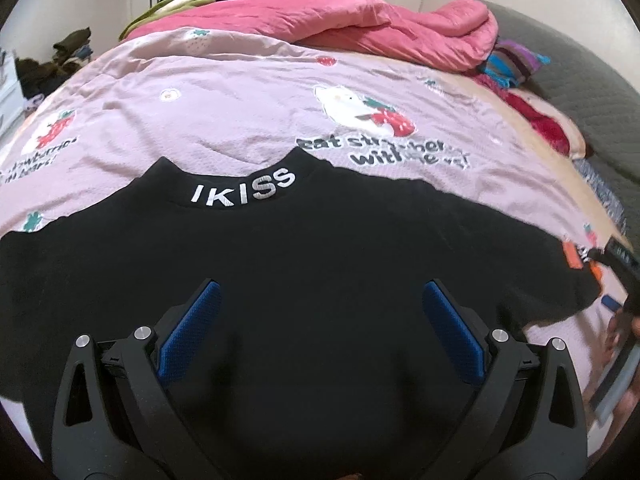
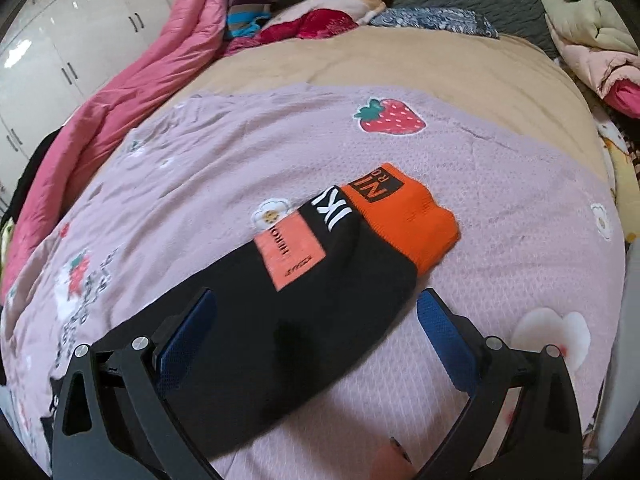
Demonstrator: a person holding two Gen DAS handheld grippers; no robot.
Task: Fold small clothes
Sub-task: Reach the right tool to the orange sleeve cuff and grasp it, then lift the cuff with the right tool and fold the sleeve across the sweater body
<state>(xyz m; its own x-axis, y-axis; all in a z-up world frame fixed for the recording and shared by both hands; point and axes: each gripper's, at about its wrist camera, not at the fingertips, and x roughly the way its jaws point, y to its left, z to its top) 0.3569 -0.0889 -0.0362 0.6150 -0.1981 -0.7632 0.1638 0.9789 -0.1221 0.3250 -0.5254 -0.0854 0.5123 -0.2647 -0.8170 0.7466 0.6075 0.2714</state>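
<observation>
Two grippers: both are hovering with jaws spread wide, nothing between the blue pads.
Left gripper (image 1: 320, 300): its fingers are pointing toward the collar, and black cloth is filling the gap between them; whether the pads are touching the cloth cannot be told.
Right gripper (image 2: 314, 308): it is hanging over the sleeve (image 2: 320, 288), the left pad in front of the black cloth and the right pad in front of bare blanket just past the sleeve's edge.
Black sweatshirt (image 1: 300, 264): it is lying flat and spread out on the blanket, collar away from the left wrist camera, body reaching down under the left gripper.
Collar (image 1: 240, 190): white letters reading IKISS are running across it.
Sleeve detail: it is stretching diagonally away from the right gripper, ending in an orange cuff (image 2: 416, 216) with a black patch; a salmon label (image 2: 292, 256) and white letters are sitting on the black part just before the cuff.
Strawberry-print blanket (image 1: 224, 120): pale pink-lilac, it is carrying the sweatshirt and is showing bears, flowers and dark lettering.
Pink quilt (image 1: 360, 20): it is lying bunched along the far side of the blanket.
Striped cloth (image 2: 252, 4): it is resting beside the quilt's end, near red fabric.
Wardrobe doors (image 2: 72, 40): white, with dark handles, they are standing beyond the quilt.
</observation>
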